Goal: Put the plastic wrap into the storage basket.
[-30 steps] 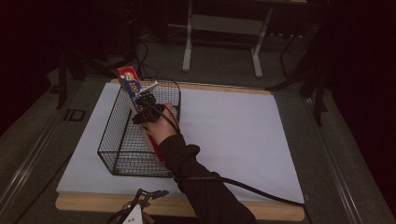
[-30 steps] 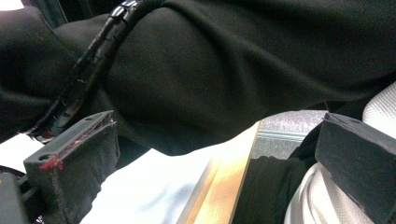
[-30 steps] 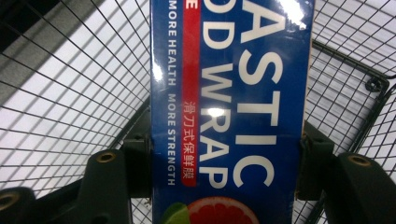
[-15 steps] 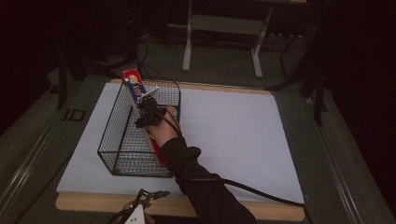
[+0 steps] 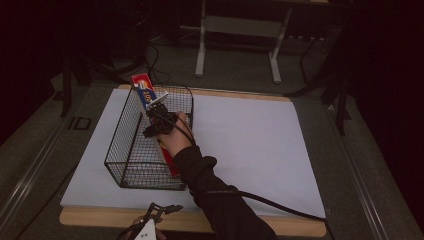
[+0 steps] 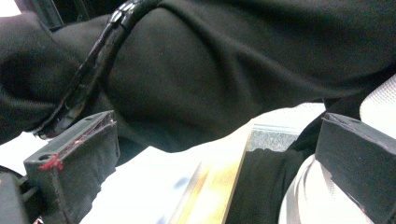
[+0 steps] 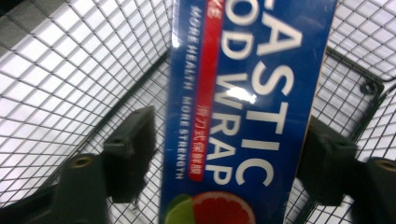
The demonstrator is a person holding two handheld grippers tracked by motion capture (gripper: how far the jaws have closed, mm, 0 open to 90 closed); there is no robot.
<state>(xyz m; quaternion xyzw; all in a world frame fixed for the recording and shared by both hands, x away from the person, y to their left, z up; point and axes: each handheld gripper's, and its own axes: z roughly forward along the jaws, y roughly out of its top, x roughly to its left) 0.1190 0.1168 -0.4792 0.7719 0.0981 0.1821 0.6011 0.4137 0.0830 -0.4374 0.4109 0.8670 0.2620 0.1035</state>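
A long blue and red plastic wrap box [image 5: 144, 93] leans in a black wire basket [image 5: 118, 151], its upper end sticking out over the far rim. My right gripper [image 5: 158, 113] reaches into the basket at the box. In the right gripper view the box [image 7: 243, 107] stands between the jaws of the right gripper [image 7: 229, 131]. Those jaws have just been opening; a gap shows beside the left one, so they stand open around the box. My left gripper [image 5: 156, 216] waits low at the table's near edge. The left gripper [image 6: 217, 135] is open, with a dark sleeve behind it.
The basket rests on a white sheet [image 5: 250, 145] that covers a wooden table [image 5: 280, 227]. A black cable [image 5: 280, 205] trails from the right arm over the near right of the sheet. A metal frame [image 5: 237, 30] stands on the floor beyond the table.
The box's upper end has shifted slightly along the basket's far rim. The right hand stays in the basket and the left gripper has not moved.
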